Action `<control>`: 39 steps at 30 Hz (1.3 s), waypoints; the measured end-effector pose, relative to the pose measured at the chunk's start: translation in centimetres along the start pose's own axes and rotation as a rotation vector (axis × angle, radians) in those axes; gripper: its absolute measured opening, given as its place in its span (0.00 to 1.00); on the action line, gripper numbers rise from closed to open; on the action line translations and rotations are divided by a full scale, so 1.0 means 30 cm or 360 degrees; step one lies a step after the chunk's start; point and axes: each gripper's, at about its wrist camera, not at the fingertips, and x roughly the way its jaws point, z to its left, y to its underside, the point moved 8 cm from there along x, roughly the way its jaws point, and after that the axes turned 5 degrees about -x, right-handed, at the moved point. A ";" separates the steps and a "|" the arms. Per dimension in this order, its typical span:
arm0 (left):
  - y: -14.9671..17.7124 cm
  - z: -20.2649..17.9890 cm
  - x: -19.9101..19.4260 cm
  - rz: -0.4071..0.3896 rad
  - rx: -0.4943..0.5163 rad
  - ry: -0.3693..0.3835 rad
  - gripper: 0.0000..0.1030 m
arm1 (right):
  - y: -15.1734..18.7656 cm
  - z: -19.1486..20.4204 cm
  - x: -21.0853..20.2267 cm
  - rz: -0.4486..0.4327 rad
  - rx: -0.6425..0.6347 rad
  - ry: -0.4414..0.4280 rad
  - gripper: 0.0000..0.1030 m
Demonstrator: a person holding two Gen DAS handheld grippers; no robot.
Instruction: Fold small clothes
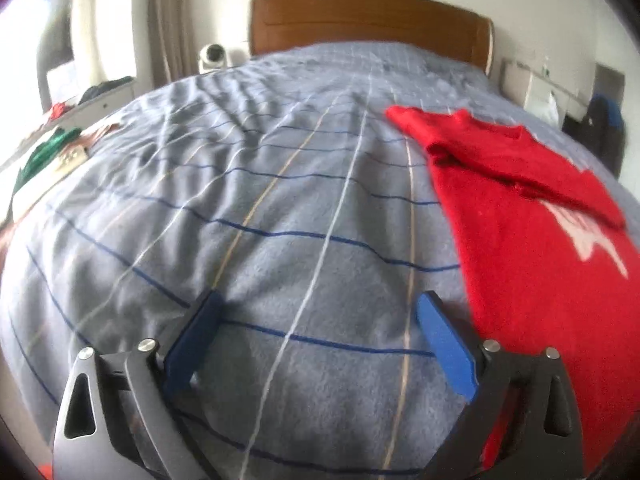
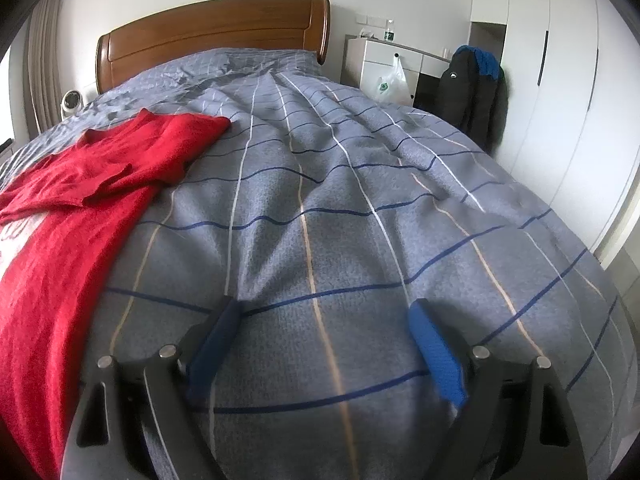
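A small red sweater with a white print lies flat on the grey striped bed cover, its sleeves folded across the chest. In the left wrist view it lies to the right of my left gripper, which is open and empty just above the cover. In the right wrist view the sweater lies to the left of my right gripper, also open and empty over the cover. Neither gripper touches the sweater.
A wooden headboard stands at the far end. A side table with green and red clothes is at the left. A white dresser, a plastic bag, a dark jacket and a white wardrobe stand at the right.
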 end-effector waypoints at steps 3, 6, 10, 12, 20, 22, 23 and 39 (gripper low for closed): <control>-0.029 -0.011 -0.008 0.0022 0.0008 -0.0021 0.96 | -0.008 0.005 -0.009 0.0044 -0.0018 0.0034 0.84; -0.125 -0.033 -0.045 -0.0064 0.0014 0.0079 0.97 | -0.064 0.016 -0.057 0.0056 -0.0059 0.0008 0.84; -0.268 -0.036 0.055 -0.0029 0.0051 0.0036 0.99 | -0.175 0.025 -0.043 -0.0006 -0.0131 0.0033 0.90; -0.302 -0.017 0.142 0.0040 0.0033 -0.0036 0.99 | -0.207 0.018 0.022 0.0019 -0.0097 0.0010 0.90; -0.221 0.000 0.311 0.0260 0.0056 -0.0171 1.00 | -0.133 -0.005 0.182 0.0223 0.0075 -0.0170 0.98; -0.212 0.000 0.303 0.0243 0.0055 -0.0175 1.00 | -0.133 -0.006 0.181 0.0219 0.0072 -0.0169 0.98; -0.210 0.002 0.300 0.0220 0.0048 -0.0166 1.00 | -0.133 -0.006 0.181 0.0220 0.0070 -0.0168 0.98; -0.204 0.010 0.298 0.0221 0.0006 -0.0120 1.00 | -0.132 0.008 0.194 0.0205 0.0043 -0.0122 0.99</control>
